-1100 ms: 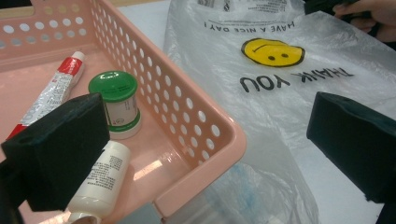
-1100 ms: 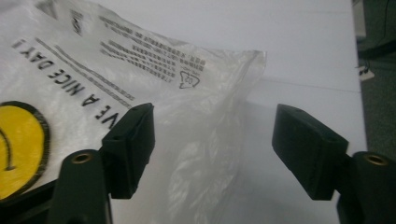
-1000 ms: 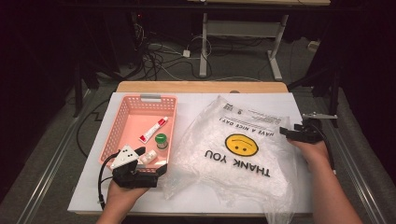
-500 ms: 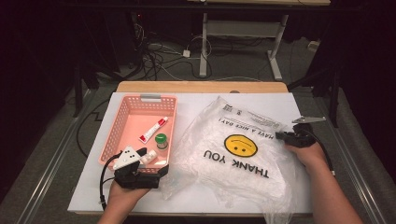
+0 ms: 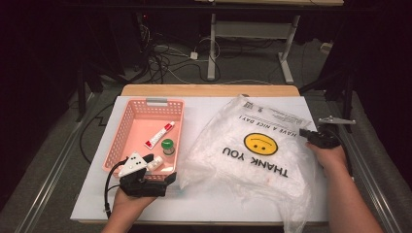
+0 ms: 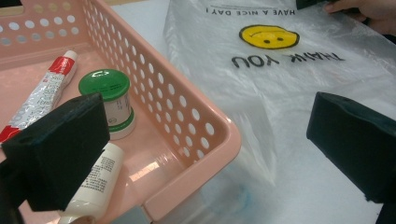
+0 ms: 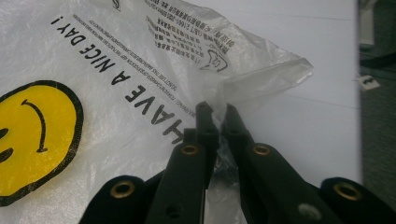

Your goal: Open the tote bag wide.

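Observation:
A clear plastic bag (image 5: 252, 160) printed with a yellow smiley and "THANK YOU" lies crumpled on the white table. My right gripper (image 5: 306, 133) is at the bag's right edge. In the right gripper view its jaws (image 7: 215, 112) are shut on a pinched fold of the bag (image 7: 140, 70). My left gripper (image 5: 159, 168) is open at the near right corner of the pink basket (image 5: 145, 104). One of its jaws is inside the basket (image 6: 187, 116) and the other is over the bag (image 6: 280, 93). The left gripper (image 6: 205, 140) holds nothing.
Inside the basket lie a red and white tube (image 5: 159, 135), a green-lidded jar (image 5: 167, 144) and a white bottle (image 5: 155, 164). The white board (image 5: 204, 204) has bare room at its front edge. Cables and desk legs stand on the floor behind the table.
My right gripper's jaws have gone from open to shut on the bag's right edge, with a small shift of the hand. The left gripper has stayed at the basket corner.

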{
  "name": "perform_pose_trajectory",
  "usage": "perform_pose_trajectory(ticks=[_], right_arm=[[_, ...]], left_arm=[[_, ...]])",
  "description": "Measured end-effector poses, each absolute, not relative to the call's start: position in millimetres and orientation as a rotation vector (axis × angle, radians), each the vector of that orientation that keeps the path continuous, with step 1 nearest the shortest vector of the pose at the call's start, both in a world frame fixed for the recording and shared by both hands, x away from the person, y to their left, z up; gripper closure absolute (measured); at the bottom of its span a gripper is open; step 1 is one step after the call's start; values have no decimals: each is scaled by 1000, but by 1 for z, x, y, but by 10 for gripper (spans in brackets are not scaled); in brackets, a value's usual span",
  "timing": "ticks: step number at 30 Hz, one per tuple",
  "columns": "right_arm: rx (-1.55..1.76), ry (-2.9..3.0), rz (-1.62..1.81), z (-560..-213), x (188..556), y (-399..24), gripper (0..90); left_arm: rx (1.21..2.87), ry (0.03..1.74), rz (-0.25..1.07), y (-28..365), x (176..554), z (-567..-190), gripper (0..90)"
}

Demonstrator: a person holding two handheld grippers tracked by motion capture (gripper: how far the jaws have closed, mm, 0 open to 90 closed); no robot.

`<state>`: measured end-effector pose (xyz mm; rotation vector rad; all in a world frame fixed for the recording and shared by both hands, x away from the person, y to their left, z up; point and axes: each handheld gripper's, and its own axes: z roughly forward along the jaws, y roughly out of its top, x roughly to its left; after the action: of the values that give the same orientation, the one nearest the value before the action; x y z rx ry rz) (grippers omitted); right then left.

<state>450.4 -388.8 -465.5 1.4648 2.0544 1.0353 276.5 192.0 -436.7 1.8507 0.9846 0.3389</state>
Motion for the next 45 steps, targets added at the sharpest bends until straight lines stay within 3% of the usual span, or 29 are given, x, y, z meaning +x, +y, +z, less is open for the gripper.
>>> perform_pose_trajectory(ticks=[7,12,21,32,45], right_arm=[[1567,1861,1008,-457,452,-424,900],[1595,1736,992,-453,428,-453,900],[1537,1774,953,-461,386,-445,897],[1453,1911,944,-474,343,-422,652],[1420,1975,1008,-468,344,-407,581]], left_arm=[[1846,978,345,192,277,-437,0],[1848,982,358,193,278,-437,0],[1853,973,363,191,280,-436,0],[1863,960,351,190,281,-436,0],[1859,969,369,192,282,-434,0]])
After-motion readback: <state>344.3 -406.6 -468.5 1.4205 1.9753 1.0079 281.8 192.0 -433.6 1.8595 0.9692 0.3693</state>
